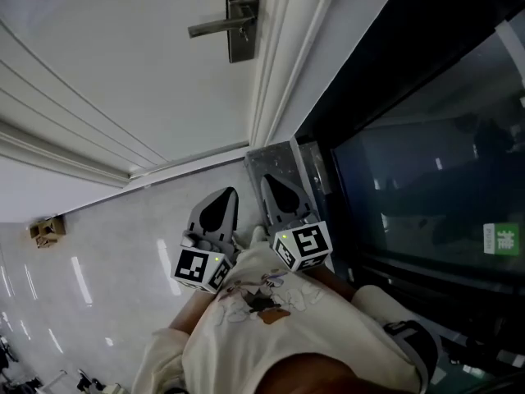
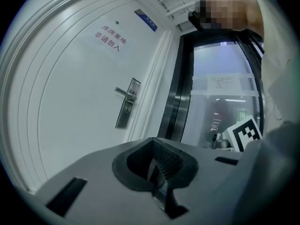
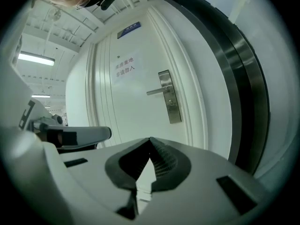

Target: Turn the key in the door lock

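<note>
Door lock [image 1: 243, 23] sits on the white door [image 1: 123, 72], well ahead of both grippers. The left gripper [image 2: 153, 143] and right gripper [image 3: 150, 141] each hold their 2 jaws closed on nothing. Only the head view shows them side by side near the person's shirt [image 1: 279, 318]. A key possibly hangs by the handle [image 1: 215, 28]. Only the gripper views show the red-lettered sign [image 2: 108, 37].

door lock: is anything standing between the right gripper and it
Nothing visible does. The right gripper, shut and empty, faces the lock plate on the white door across open air. The left gripper sits beside it, off to the side of that line.
</note>
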`<state>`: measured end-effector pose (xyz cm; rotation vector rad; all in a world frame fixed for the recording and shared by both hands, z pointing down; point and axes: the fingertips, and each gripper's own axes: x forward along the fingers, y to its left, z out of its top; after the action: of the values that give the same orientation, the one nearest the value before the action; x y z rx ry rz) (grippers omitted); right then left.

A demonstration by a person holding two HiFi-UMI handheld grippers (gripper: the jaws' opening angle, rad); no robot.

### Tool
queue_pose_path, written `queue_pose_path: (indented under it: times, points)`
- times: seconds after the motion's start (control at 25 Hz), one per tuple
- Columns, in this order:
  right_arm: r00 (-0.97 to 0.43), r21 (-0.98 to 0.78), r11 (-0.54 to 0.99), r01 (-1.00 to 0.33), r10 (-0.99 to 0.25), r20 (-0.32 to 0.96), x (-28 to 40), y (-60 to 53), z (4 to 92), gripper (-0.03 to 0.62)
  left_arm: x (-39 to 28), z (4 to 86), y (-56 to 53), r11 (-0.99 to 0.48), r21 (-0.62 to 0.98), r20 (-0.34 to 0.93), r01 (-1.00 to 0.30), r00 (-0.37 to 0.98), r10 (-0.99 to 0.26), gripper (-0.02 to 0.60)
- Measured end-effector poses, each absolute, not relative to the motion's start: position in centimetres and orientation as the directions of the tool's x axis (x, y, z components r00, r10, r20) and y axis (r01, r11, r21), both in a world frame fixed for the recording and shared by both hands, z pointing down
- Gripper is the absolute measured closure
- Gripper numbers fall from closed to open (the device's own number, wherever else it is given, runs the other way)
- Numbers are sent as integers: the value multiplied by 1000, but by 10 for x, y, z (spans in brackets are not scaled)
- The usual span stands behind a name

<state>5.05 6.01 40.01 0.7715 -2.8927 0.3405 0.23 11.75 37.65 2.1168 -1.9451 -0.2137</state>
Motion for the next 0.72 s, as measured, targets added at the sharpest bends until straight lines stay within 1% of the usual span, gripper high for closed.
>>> queue_pose_path:
  times: [0.08,0.16,0.24,0.36,0.44,0.56,0.72]
  points:
    - [-877,-189,859,-475,-447,175,52,60,398,588,3,370,111,-64,283,54,-957,83,-995,578]
    - [-889,-159,876,-455,-436,141,49,57,393,586,-2,367,106,-43,280,46,-959,59,-997,578]
    - [-890,-117,884,-453,-442,111,42,49,387,585,-12,370,102,-11,293,46,-956,26,-999,578]
    - [-888,-104,882,-460,-453,84,34,32,373,582,-22,370,95,6,299,52,-954,10,-999,578]
    - [-884,-102,878,-468,-462,76,26,21,366,561,-28,373,87,-4,303,60,-953,23,-998,578]
    - [-872,-49,872,-488,-485,58,2,-2,358,503,-53,382,68,-8,317,61,-948,29,-998,578]
    - [-843,14,844,-536,-536,44,-38,-42,350,503,-90,386,41,-37,328,52,-944,57,-997,578]
